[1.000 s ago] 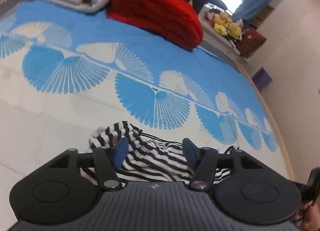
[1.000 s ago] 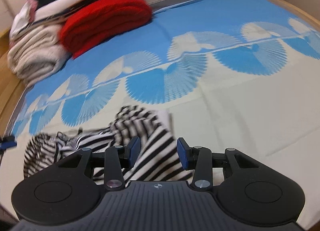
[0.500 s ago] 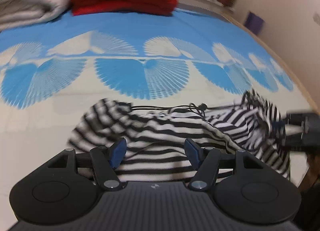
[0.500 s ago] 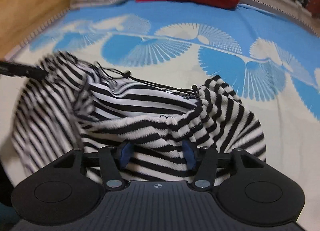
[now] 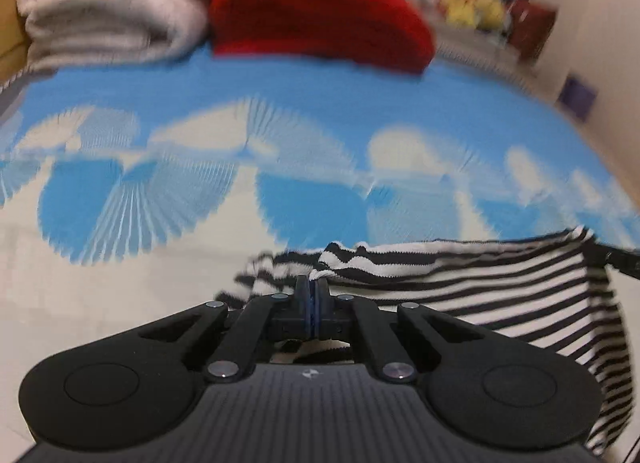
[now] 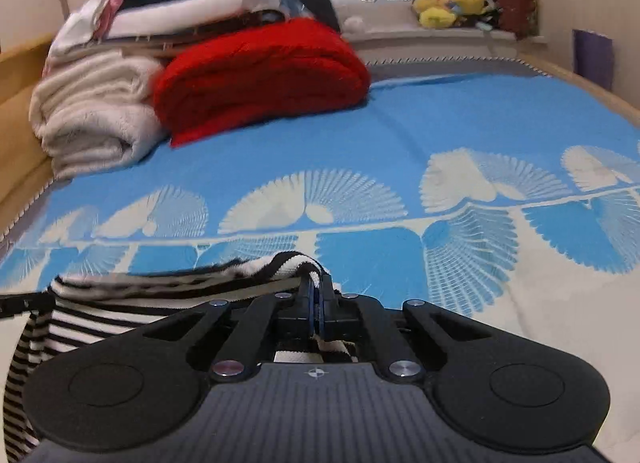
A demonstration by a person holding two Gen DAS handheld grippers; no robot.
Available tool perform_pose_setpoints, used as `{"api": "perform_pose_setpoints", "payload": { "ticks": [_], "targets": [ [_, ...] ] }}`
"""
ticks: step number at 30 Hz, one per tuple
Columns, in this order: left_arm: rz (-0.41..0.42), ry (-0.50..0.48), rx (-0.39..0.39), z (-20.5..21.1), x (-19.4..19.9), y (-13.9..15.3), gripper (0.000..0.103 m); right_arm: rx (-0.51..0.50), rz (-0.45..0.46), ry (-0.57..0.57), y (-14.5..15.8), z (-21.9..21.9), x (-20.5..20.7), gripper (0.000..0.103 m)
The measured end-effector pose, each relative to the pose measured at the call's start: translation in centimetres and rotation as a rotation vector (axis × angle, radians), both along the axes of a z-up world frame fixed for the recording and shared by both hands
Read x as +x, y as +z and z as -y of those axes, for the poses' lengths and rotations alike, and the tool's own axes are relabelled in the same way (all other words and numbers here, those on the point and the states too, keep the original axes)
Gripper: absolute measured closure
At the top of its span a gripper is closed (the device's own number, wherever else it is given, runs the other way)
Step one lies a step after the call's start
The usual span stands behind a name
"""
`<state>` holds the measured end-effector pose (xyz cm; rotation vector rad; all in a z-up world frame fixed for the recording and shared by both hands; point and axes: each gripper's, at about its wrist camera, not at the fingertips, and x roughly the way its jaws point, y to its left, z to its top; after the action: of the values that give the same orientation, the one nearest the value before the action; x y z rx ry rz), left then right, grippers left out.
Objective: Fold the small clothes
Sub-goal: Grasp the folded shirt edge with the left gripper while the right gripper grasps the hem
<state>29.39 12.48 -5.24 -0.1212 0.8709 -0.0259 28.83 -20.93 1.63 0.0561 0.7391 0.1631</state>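
Note:
A small black-and-white striped garment (image 5: 500, 283) hangs stretched between my two grippers above the bed. My left gripper (image 5: 311, 287) is shut on its left top edge. In the right wrist view the garment (image 6: 100, 315) stretches off to the left, and my right gripper (image 6: 316, 287) is shut on its right top edge. The tip of the right gripper (image 5: 624, 261) shows at the right edge of the left wrist view. The lower part of the garment is hidden behind the gripper bodies.
A blue and cream fan-patterned bedspread (image 6: 440, 143) covers the bed. At its far end lie a folded red blanket (image 6: 260, 75), a cream blanket (image 6: 92, 123) and stacked clothes (image 6: 192, 11). Plush toys (image 6: 448, 3) sit on a ledge behind.
Both grippers were open over the crumpled garment on the bed. Now both are shut on its top edge and have lifted it, pulled taut between them.

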Motion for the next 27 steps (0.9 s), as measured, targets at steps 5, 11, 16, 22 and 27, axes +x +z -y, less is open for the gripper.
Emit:
{"api": "perform_pose_setpoints", "payload": {
  "ticks": [5,11,16,22,27],
  "targets": [
    [-0.176,-0.061,0.007,0.1,1.6,-3.7,0.093,-0.185,-0.254,0.086,-6.0,-2.6,2.5,0.099],
    [-0.110,-0.004,-0.194,-4.6,0.8,0.1,0.048,-0.008,-0.179,0.102,-2.3,0.5,1.8,0.078],
    [-0.076,0.078,-0.221,-7.9,0.1,0.6,0.040,0.087,-0.081,-0.075,0.1,6.8,1.1,0.035],
    [-0.147,0.072,-0.195,-8.2,0.7,-0.9,0.037,0.113,-0.215,-0.088,-2.7,8.8,1.9,0.035],
    [-0.146,0.032,-0.177,-7.1,0.5,-1.3,0.037,0.097,-0.194,-0.020,-2.3,7.5,1.8,0.036]
  ]
}}
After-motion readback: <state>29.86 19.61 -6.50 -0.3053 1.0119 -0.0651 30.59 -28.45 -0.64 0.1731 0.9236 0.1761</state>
